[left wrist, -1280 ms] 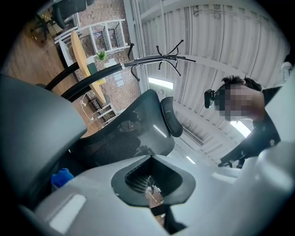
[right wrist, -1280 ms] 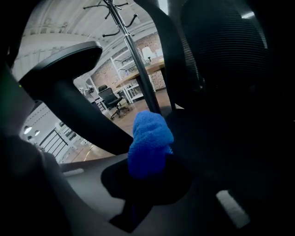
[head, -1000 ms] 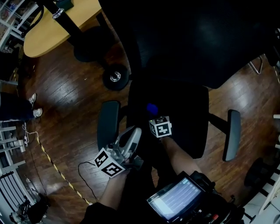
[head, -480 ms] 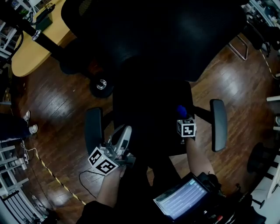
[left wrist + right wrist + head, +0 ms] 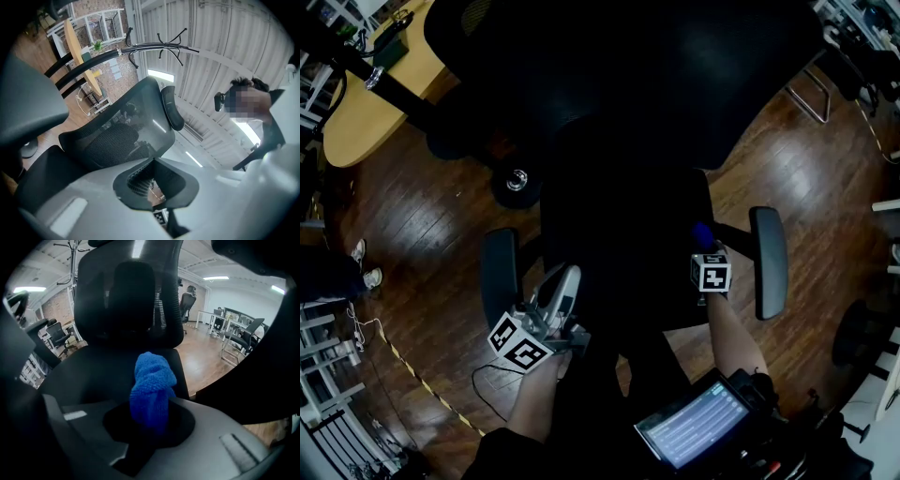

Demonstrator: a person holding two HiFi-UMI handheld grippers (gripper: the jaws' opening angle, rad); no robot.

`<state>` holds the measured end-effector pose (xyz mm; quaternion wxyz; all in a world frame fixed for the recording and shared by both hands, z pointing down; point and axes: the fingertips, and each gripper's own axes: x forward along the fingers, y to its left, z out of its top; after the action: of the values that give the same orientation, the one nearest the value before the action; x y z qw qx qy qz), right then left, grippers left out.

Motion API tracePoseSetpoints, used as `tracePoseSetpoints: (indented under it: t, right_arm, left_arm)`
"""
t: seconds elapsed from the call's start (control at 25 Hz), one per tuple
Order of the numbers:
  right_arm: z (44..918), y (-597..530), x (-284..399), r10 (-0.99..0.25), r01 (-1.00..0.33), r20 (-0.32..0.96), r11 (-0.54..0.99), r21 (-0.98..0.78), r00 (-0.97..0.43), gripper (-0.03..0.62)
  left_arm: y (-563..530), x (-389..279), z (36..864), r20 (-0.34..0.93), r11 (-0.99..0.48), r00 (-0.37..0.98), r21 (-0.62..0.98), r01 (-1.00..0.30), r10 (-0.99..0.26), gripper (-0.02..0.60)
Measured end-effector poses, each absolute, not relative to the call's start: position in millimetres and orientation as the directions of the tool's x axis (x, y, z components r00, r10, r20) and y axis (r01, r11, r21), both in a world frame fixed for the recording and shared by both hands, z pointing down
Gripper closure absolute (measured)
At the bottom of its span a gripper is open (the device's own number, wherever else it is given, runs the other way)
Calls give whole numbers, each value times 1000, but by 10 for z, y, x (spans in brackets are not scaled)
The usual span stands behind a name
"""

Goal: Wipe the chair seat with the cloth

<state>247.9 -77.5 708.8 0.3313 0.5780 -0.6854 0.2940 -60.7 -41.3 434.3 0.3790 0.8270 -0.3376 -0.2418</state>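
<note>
The black office chair's seat fills the middle of the head view, its backrest above it. My right gripper is shut on a blue cloth at the seat's right edge, close to the right armrest. In the right gripper view the bunched cloth sticks up from the closed jaws of the right gripper over the seat. My left gripper hovers at the seat's front left by the left armrest, shut and holding nothing; the left gripper points up at the backrest.
Dark wood floor surrounds the chair. A yellow tabletop lies at upper left, a castor beside the chair base, a person's shoes at left, a floor cable, a lit screen below. Other chairs and desks stand behind.
My right gripper has carried the blue cloth rightward across the seat, from its middle to the edge by the right armrest. The left gripper stays by the left armrest.
</note>
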Motion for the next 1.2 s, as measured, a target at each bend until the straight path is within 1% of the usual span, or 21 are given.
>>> tracePoseSetpoints:
  t: [0.08, 0.12, 0.28, 0.4, 0.56, 0.72, 0.84, 1.0, 1.2]
  right_arm:
    - [7054, -810, 2352, -610, -988, 784, 149, -30, -116, 549]
    - [7037, -833, 2211, -615, -986, 776, 162, -49, -140, 549]
    - [6947, -941, 1235, -592, -946, 747, 285, -157, -303, 549]
    - [6921, -927, 343, -530, -890, 730, 379, -253, -433, 549]
    - [6903, -682, -665, -425, -798, 702, 488, -353, -571, 549]
    - [6907, -333, -1288, -334, -729, 683, 529, -434, -650, 549]
    - [6953, -218, -1357, -336, -716, 668, 545, -437, -664, 549]
    - [7136, -233, -1108, -366, -745, 696, 556, -369, -618, 549]
    - [7348, -228, -571, -401, -808, 730, 472, -352, -553, 549]
  left_arm:
    - [-408, -647, 4316, -151, -486, 649, 789, -375, -745, 591]
    - [-401, -672, 4302, -154, -487, 646, 789, -376, -748, 591]
    - [-406, -832, 4279, -161, -476, 619, 790, -386, -769, 591]
    - [-417, -975, 4281, -155, -465, 597, 786, -409, -787, 591]
    - [-372, -1090, 4258, -166, -462, 580, 786, -411, -797, 591]
    - [-317, -1068, 4273, -166, -461, 583, 790, -404, -795, 591]
    - [-288, -1042, 4293, -164, -463, 591, 791, -399, -790, 591]
    - [-287, -1037, 4331, -165, -469, 595, 786, -402, -787, 591]
    - [-282, -961, 4388, -159, -476, 613, 784, -398, -774, 591]
